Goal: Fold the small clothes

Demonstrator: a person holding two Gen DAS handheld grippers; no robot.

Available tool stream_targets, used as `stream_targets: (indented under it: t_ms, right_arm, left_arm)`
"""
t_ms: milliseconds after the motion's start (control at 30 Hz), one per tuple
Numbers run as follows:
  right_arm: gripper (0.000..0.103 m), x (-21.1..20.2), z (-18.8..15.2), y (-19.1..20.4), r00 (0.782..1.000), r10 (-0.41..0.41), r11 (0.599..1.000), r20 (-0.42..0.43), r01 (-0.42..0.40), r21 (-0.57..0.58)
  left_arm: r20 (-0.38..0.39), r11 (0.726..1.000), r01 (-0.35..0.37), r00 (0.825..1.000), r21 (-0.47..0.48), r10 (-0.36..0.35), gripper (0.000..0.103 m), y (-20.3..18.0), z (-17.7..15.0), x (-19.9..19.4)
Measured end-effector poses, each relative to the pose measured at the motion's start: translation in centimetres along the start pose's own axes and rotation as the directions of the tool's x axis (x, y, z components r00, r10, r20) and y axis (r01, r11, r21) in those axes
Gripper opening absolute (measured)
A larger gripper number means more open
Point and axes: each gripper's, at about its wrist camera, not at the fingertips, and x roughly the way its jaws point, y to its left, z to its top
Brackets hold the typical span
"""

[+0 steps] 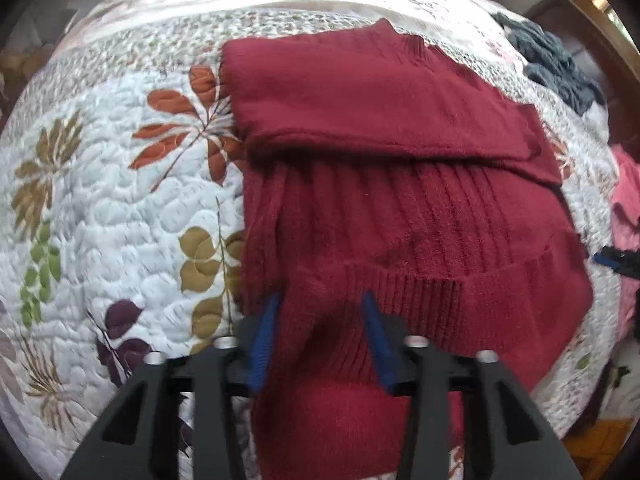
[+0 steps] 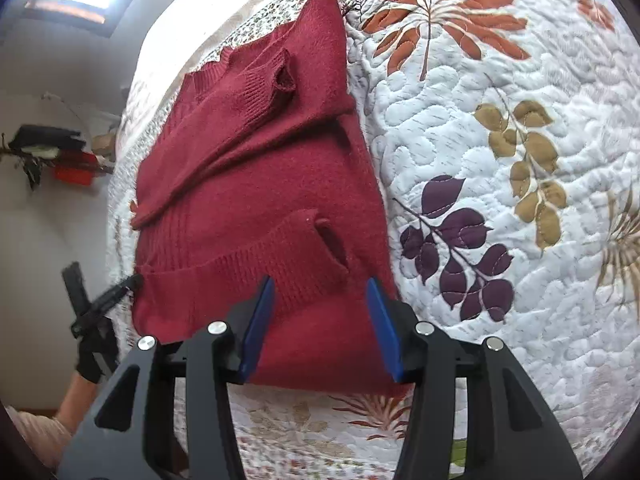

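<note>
Both your claws, left (image 1: pixel 322 300) and right (image 2: pixel 320 286), were spread over the sweater's (image 1: pixel 400 216) hem. You needed to pinch both layers evenly before lifting.

— What's under the right gripper (image 2: pixel 321 294)?
— A red sweater (image 2: pixel 256 184) on the leafy quilt (image 2: pixel 500 200), both sleeves folded across it.
— Gripping it?
— No, its 2 blue fingers (image 2: pixel 259 322) are spread over the hem.

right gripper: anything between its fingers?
Yes. In the right wrist view the red sweater's lower edge lies between the open right gripper's blue fingers, over the leaf-print quilt. Contact can't be confirmed.
</note>
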Motion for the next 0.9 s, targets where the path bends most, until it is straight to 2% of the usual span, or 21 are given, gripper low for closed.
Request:
stream_targets:
  t_ms: [33,100,200,267,333,433,500,600,633,667,700,767,800,900]
  right_arm:
    - [0.049,0.1,0.0,0.3,1.000,-0.028,0.999,0.000,0.028,-0.030]
    - [0.054,0.3,0.1,1.0,0.998,-0.059,0.995,0.002,0.059,-0.075]
    - [0.055,0.6,0.4,1.9,0.997,-0.083,0.985,0.003,0.082,-0.150]
    - [0.055,1.1,0.8,2.3,0.994,-0.108,0.976,0.000,0.106,-0.188]
    - [0.055,1.8,1.4,2.6,0.992,-0.123,0.967,-0.005,0.119,-0.227]
    - [0.055,3.2,2.3,2.9,0.990,-0.138,0.954,-0.028,0.125,-0.272]
    - [0.054,4.2,2.5,3.2,0.988,-0.146,0.946,-0.051,0.125,-0.299]
    - [0.053,5.7,2.6,3.8,0.974,-0.220,0.914,-0.057,0.185,-0.362]
    - [0.051,6.1,2.5,3.9,0.973,-0.222,0.912,-0.064,0.184,-0.367]
    - [0.043,6.3,2.5,4.0,0.973,-0.223,0.910,-0.066,0.183,-0.372]
    - [0.026,6.4,2.4,4.1,0.973,-0.222,0.907,-0.067,0.181,-0.381]
    - [0.012,6.5,2.1,4.5,0.972,-0.227,0.895,-0.063,0.183,-0.408]
    - [0.005,6.3,2.0,4.5,0.974,-0.219,0.896,-0.062,0.175,-0.408]
    - [0.005,4.8,1.7,4.3,0.985,-0.160,0.921,-0.061,0.127,-0.368]
  left_arm:
    - [-0.001,1.000,-0.003,1.000,0.007,0.003,0.015,-0.1,0.0,0.0]
    - [0.028,1.000,-0.009,1.000,0.016,0.008,0.012,-0.4,-0.3,-0.6]
    - [0.055,1.000,-0.002,0.999,0.025,0.000,0.011,-0.7,-0.7,-1.5]
    - [0.044,1.000,0.010,0.999,0.008,-0.010,0.011,-0.5,-0.9,-1.2]
    - [0.013,0.999,0.032,0.999,-0.020,-0.031,0.013,0.0,-1.0,-0.2]
    - [-0.001,0.998,0.044,0.999,-0.047,-0.044,0.024,0.2,-0.7,0.8]
    - [-0.003,0.997,0.051,0.999,-0.060,-0.051,0.025,0.2,-0.4,1.2]
    - [-0.005,0.998,0.045,0.999,-0.052,-0.045,0.026,0.0,-0.2,1.5]
    - [-0.004,0.998,0.042,0.999,-0.050,-0.042,0.026,0.0,-0.3,1.5]
    - [-0.002,0.998,0.040,0.999,-0.050,-0.040,0.025,-0.1,-0.3,1.5]
    - [0.001,0.998,0.035,0.999,-0.051,-0.035,0.022,-0.1,-0.4,1.4]
    - [0.011,0.999,0.026,1.000,-0.047,-0.026,0.012,-0.3,-0.5,1.0]
    - [0.017,0.999,0.021,1.000,-0.043,-0.020,0.010,-0.5,-0.5,0.8]
    - [0.057,0.999,0.017,0.998,-0.043,-0.015,0.008,-0.8,-1.2,-0.7]
